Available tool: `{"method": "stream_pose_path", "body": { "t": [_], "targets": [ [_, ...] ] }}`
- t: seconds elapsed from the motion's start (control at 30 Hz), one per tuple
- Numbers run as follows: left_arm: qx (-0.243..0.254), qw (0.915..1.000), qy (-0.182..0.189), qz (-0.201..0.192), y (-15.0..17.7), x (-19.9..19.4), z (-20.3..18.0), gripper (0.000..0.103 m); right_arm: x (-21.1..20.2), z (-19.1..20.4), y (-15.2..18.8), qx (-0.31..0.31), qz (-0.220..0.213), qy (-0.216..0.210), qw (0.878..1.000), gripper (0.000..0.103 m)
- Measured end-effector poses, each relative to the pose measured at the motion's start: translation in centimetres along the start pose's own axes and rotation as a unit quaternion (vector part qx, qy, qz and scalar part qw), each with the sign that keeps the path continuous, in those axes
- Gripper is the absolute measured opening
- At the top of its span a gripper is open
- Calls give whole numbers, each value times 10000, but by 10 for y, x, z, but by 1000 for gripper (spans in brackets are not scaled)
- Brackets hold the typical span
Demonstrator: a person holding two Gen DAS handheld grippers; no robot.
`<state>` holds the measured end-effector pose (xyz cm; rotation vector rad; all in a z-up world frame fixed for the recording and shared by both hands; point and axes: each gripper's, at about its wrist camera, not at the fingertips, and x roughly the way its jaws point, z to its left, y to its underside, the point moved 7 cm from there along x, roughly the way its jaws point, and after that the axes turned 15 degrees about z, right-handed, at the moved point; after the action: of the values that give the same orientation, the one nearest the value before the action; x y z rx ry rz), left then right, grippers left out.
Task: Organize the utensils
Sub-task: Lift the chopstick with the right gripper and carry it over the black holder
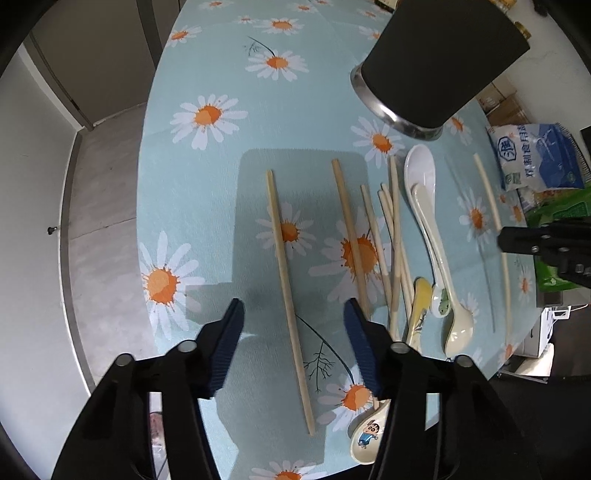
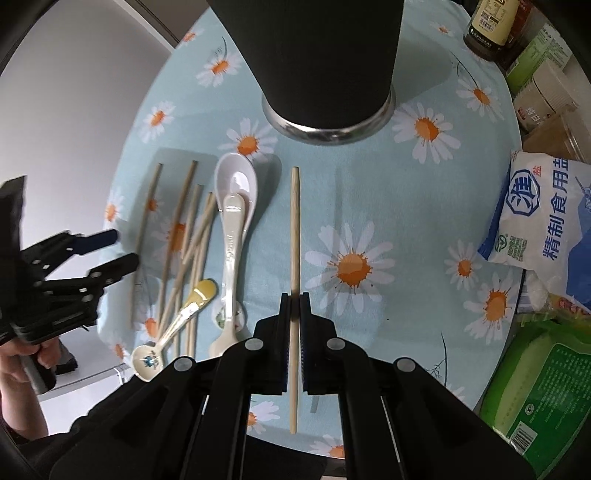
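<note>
My left gripper (image 1: 293, 314) points down at the daisy tablecloth, open, its blue pads either side of a single wooden chopstick (image 1: 280, 236) without touching it. To its right lie several more chopsticks (image 1: 391, 236), stacked white spoons (image 1: 421, 173), a yellow-tipped spoon (image 1: 421, 299) and a cartoon spoon (image 1: 369, 432). My right gripper (image 2: 294, 299) is shut on another chopstick (image 2: 294, 221), which runs lengthwise between its pads. A black utensil holder (image 2: 325, 55) with a steel base stands just beyond it. In the right wrist view my left gripper (image 2: 122, 251) is at the far left.
A blue-and-white salt bag (image 2: 546, 214), a green package (image 2: 546, 387) and a dark bottle (image 2: 491, 26) crowd the table's right side. The round table's edge (image 1: 147, 206) drops to a grey floor on the left. A person's hand (image 2: 22, 354) holds the left gripper.
</note>
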<state>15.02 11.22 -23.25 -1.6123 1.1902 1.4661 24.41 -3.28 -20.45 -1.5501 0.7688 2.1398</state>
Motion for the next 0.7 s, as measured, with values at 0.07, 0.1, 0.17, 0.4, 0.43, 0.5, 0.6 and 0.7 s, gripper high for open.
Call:
{"method": "stream_pose_path", "body": {
  "t": [0.07, 0.1, 0.17, 0.4, 0.43, 0.5, 0.6, 0.7],
  "targets": [
    [-30, 9999, -90, 48, -1, 2, -1, 41, -5, -2, 2, -56, -87, -94, 9999, 5],
    [-38, 9998, -150, 82, -1, 4, -2, 38, -8, -3, 3, -101, -125, -132, 9998, 5],
    [-86, 9995, -252, 141, -2, 8, -2, 33, -10, -5, 5, -137, -177, -178, 9996, 5],
    [-392, 9983, -387, 200, -12, 11, 1, 13, -21, -17, 11, -234, -324, -397, 9984, 5],
    [-425, 9980, -426, 216, -14, 11, 2, 11, -24, -21, 12, -254, -338, -430, 9982, 5],
    [-485, 9972, -512, 244, -17, 11, 2, 4, -26, -25, 14, -272, -363, -472, 9979, 5],
    [-573, 9964, -564, 266, -19, 12, 2, 4, -30, -31, 12, -337, -412, -508, 9973, 5],
    [-639, 9960, -579, 249, -21, 11, 3, 4, -36, -35, 12, -384, -458, -529, 9968, 5]
  ]
}}
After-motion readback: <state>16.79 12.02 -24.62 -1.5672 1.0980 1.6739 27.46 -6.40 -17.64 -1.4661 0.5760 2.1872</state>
